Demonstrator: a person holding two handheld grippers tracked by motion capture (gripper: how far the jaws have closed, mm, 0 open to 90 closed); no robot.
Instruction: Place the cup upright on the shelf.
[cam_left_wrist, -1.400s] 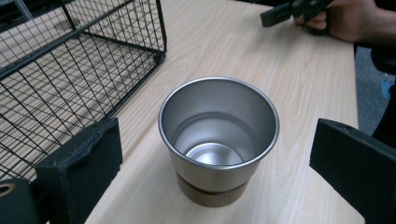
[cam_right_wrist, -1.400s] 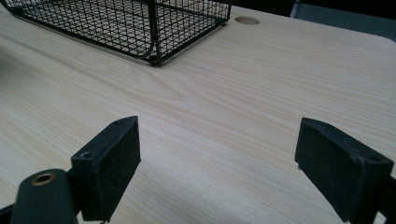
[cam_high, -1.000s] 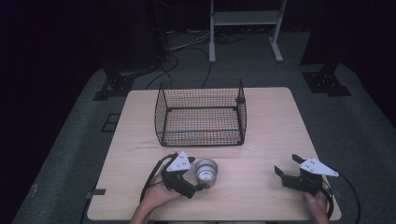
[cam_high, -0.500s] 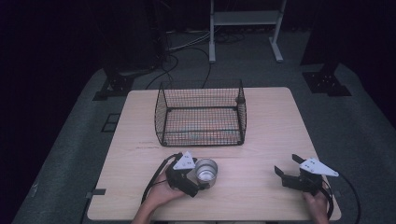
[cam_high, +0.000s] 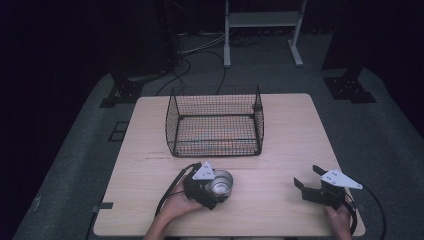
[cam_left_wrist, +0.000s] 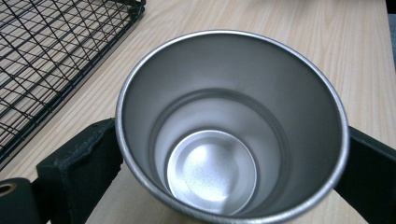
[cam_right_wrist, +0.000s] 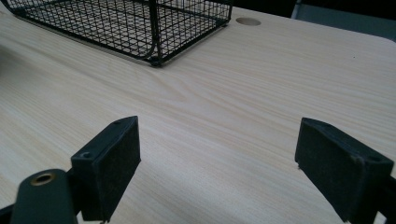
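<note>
A shiny steel cup (cam_high: 221, 182) stands upright and empty on the wooden table (cam_high: 280, 150), near the front edge and left of centre. My left gripper (cam_high: 219, 189) reaches it from the left with one jaw on each side. In the left gripper view both black pads (cam_left_wrist: 86, 161) lie against the wall of the cup (cam_left_wrist: 231, 126). The jaws have just been closing with the cup between them. My right gripper (cam_high: 306, 177) rests open at the front right, and in the right gripper view nothing but bare wood shows between its jaws (cam_right_wrist: 229, 154).
A black wire basket (cam_high: 212, 145) with nothing visible inside stands at the middle back of the table, just beyond the cup. Its corner shows in the left gripper view (cam_left_wrist: 46, 56) and the right gripper view (cam_right_wrist: 121, 23). Cables and a white stand lie on the dark floor behind.
My left gripper has edged slightly to the right around the cup. The cup, the basket and the right gripper have not moved.
</note>
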